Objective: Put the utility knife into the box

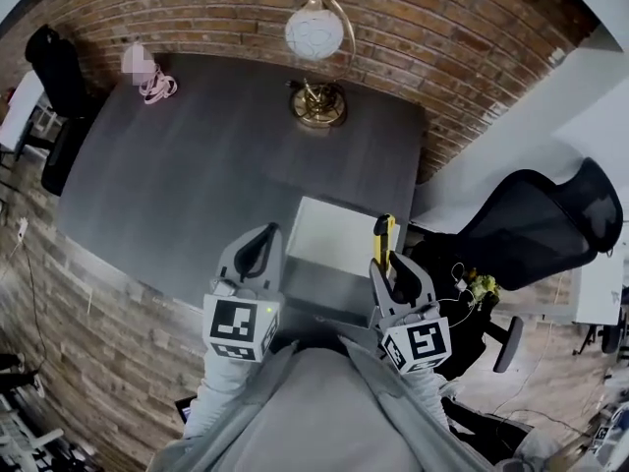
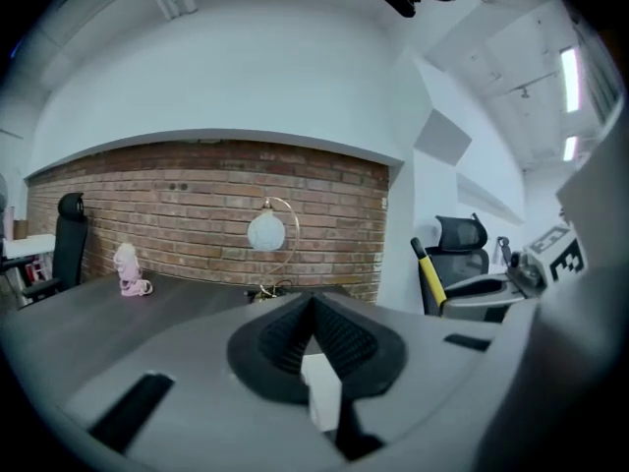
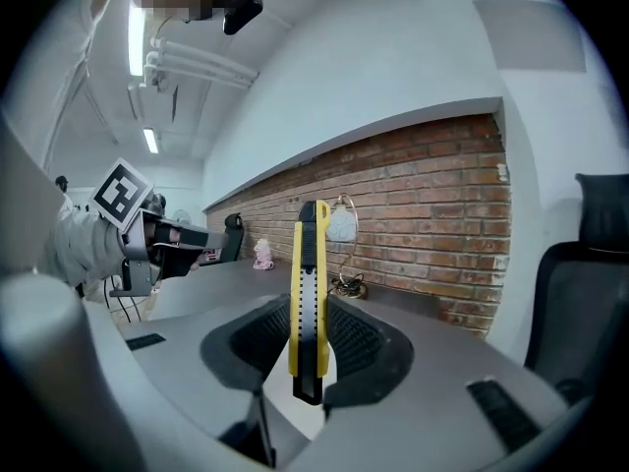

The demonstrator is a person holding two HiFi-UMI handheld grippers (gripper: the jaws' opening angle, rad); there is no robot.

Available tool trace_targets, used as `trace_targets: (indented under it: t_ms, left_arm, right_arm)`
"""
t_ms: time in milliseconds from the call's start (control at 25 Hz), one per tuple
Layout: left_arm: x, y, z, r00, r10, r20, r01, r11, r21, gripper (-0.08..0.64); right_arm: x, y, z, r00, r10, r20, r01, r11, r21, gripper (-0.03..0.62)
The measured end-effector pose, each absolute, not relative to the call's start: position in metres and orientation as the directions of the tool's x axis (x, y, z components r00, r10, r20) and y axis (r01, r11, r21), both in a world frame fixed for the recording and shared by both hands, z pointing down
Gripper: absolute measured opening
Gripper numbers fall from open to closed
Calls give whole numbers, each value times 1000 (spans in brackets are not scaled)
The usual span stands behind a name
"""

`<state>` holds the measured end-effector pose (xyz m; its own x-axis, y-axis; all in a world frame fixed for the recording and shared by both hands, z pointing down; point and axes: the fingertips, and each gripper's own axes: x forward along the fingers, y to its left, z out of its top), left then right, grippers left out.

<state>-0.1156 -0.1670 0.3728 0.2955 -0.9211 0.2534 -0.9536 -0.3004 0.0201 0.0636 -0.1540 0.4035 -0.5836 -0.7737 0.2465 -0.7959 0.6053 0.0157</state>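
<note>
The yellow and black utility knife point(image 3: 308, 293) stands upright between the jaws of my right gripper point(image 3: 310, 347), which is shut on it. In the head view the knife point(image 1: 383, 236) sticks out past the right gripper point(image 1: 391, 268), just right of the white box point(image 1: 332, 232) near the dark table's front edge. My left gripper point(image 1: 257, 252) hovers left of the box, jaws shut with nothing held. In the left gripper view its jaws point(image 2: 316, 337) meet, the box point(image 2: 322, 389) shows pale behind them, and the knife point(image 2: 428, 273) appears at the right.
A globe lamp point(image 1: 316, 37) on a brass base stands at the table's back. A small pink object point(image 1: 155, 87) lies at the back left. A black office chair point(image 1: 536, 219) sits right of the table, another dark chair point(image 1: 54, 67) at the far left. Brick wall point(image 1: 442, 28) runs behind.
</note>
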Motion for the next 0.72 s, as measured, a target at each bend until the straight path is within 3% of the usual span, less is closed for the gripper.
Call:
trace_targets:
  t_ms: [360, 720]
  left_arm:
    - [-87, -191, 373, 468, -847, 254, -879, -475, 35, 20]
    - [-70, -188, 384, 524, -807, 274, -846, -531, 54, 20]
  right_arm:
    - [79, -148, 397, -436, -868, 239, -893, 451, 8, 126]
    - [90, -142, 399, -412, -875, 254, -902, 431, 21, 126]
